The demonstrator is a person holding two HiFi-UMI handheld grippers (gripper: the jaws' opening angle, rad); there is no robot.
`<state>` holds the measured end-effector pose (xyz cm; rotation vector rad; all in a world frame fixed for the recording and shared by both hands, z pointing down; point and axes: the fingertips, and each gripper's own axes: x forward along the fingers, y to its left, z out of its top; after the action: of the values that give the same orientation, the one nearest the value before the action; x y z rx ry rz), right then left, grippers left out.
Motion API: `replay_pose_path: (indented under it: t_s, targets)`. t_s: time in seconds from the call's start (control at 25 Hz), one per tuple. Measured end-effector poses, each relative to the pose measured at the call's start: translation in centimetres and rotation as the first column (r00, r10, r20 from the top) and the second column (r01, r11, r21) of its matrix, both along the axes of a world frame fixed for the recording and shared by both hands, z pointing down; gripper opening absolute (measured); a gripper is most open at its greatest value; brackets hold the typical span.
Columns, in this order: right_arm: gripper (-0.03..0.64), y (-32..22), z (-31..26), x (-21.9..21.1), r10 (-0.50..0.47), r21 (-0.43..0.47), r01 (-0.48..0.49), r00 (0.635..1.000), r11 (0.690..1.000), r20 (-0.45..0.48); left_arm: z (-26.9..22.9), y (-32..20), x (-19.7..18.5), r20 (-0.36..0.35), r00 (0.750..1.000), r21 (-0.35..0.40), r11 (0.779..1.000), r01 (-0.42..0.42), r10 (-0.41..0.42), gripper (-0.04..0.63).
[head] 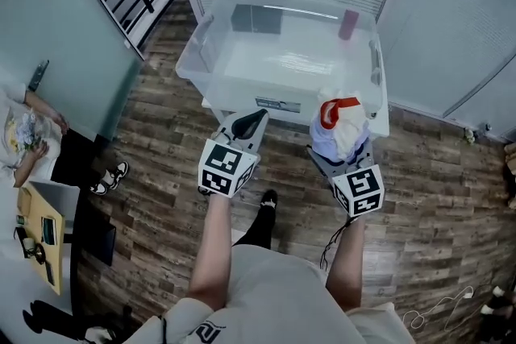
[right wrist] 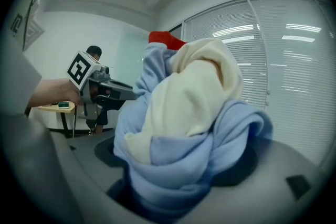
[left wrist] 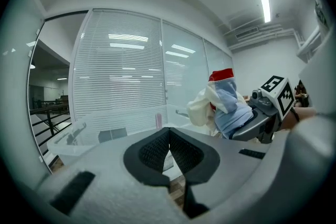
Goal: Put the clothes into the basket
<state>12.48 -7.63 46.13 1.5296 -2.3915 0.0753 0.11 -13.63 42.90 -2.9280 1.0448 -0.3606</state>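
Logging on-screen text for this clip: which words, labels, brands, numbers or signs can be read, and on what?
Nothing is readable.
Sticker on the front of the basket: too small to read.
White print on the person's shorts: cut off, unreadable.
Left marker cube and right marker cube: black-and-white squares only, no letters.

The clothes (right wrist: pixel 184 128) hid both jaws in my right gripper view. At nine o'clock, the head view cropped a person (head: pixel 28 137).
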Motion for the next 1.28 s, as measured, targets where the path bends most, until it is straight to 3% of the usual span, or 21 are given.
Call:
replay_pose_path:
  t_s: [0.48,0.84,1.28]
  targets:
    - [0.439,-9.4,-4.1,1.1,0.002,-0.026,-0.005,0.997,1.000,-0.083,-4.0,-9.8,2.5,0.031,0.998,0.069,0.996,-0.057,0.055,0.014]
    - [0.439,-16.6,-4.9,0.9,-0.022,-0.031,0.020,0.998,0.999,-0.059,-6.1,-16.6,4.2,0.053,0.995,0.123,0.989,-0.087,0.081,0.014]
    - [0.439,-23.3,-3.6,1.1,-0.037,-0.054,0.034,0.997,0.998,-0.061,-5.1,-23.3,5.8,0.039,0.993,0.102,0.989,-0.111,0.107,0.014]
